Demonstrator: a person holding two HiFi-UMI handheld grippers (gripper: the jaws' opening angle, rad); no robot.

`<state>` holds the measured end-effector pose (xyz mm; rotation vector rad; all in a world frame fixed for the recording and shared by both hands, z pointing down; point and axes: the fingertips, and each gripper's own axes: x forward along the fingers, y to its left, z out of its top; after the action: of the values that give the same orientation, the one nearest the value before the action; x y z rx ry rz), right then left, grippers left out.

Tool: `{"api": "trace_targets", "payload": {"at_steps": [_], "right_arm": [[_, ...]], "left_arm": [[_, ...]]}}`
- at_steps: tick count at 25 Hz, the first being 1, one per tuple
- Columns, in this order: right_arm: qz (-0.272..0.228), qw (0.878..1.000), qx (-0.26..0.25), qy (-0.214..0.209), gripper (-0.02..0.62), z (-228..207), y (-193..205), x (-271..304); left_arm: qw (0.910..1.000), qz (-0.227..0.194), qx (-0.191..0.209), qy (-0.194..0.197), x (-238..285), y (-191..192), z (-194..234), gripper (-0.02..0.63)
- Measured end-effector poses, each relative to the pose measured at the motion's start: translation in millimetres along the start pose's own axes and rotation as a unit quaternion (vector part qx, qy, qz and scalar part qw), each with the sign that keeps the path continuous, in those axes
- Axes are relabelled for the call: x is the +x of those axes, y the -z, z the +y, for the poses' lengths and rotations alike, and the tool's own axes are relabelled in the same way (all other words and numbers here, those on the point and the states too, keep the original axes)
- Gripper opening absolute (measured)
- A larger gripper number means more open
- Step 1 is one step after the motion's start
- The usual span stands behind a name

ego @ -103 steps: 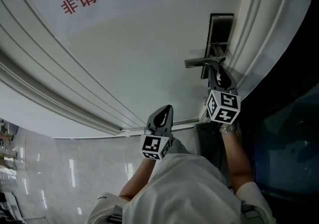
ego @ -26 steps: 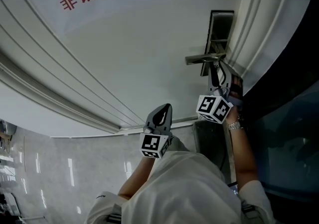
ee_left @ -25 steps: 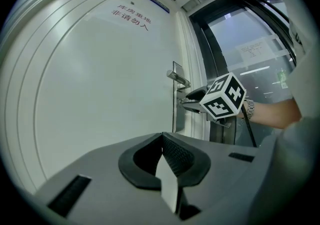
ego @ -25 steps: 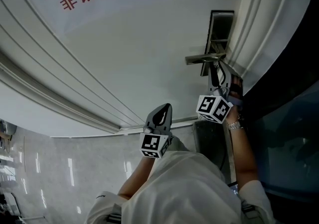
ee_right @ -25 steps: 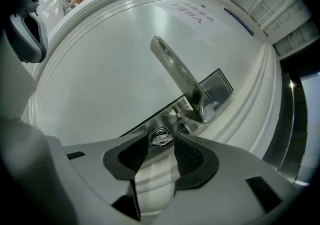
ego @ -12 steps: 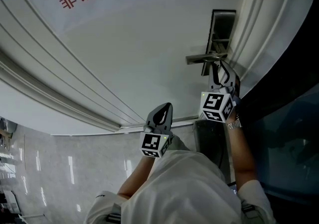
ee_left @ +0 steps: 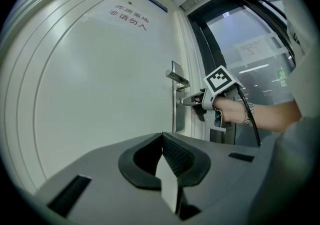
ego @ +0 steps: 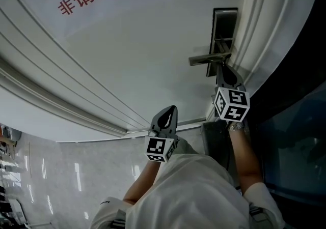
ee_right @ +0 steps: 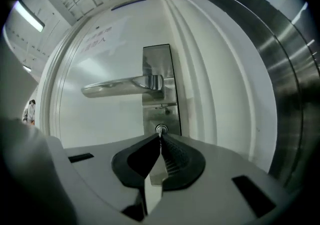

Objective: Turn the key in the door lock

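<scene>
Right gripper view shows my right tool [ee_right: 160, 140] with its jaws just closed, pinching the key [ee_right: 160, 132]. The key sits in the lock [ee_right: 161, 127] under the handle [ee_right: 117, 87]. My left tool [ee_left: 162, 139], pressed together on nothing, hangs well left of the lock, facing the door [ee_left: 100, 94].

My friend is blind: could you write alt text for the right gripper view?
The right gripper, jaws just closed, pinches a key in the lock below a lever handle on a white door.
</scene>
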<state>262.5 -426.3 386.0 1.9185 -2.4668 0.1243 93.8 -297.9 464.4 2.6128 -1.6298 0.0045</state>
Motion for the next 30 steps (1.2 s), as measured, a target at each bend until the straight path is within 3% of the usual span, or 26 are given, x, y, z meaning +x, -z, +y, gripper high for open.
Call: {"api": "trace_targets", "payload": {"at_steps": [6, 17, 20, 24, 30], "right_arm": [[0.002, 0.998, 0.062, -0.013, 0.011, -1, -1, 0], [0.004, 0.997, 0.077, -0.002, 0.011, -2, -10, 0], [0.002, 0.989, 0.144, -0.014, 0.011, -4, -9, 0], [-0.005, 0.950, 0.310, -0.035, 0.011, -10, -6, -1], [-0.021, 0.869, 0.493, -0.038, 0.011, -13, -3, -1]], "left_arm": [[1.0000, 0.003, -0.004, -0.007, -3, 3, 6, 0.009], [0.9999, 0.001, -0.008, -0.012, -4, 5, 9, 0.009], [0.9999, -0.001, -0.006, -0.008, -3, 3, 7, 0.009], [1.0000, 0.001, -0.004, -0.006, -5, 5, 5, 0.009], [0.9999, 0.000, -0.005, -0.012, -7, 5, 7, 0.009]]}}
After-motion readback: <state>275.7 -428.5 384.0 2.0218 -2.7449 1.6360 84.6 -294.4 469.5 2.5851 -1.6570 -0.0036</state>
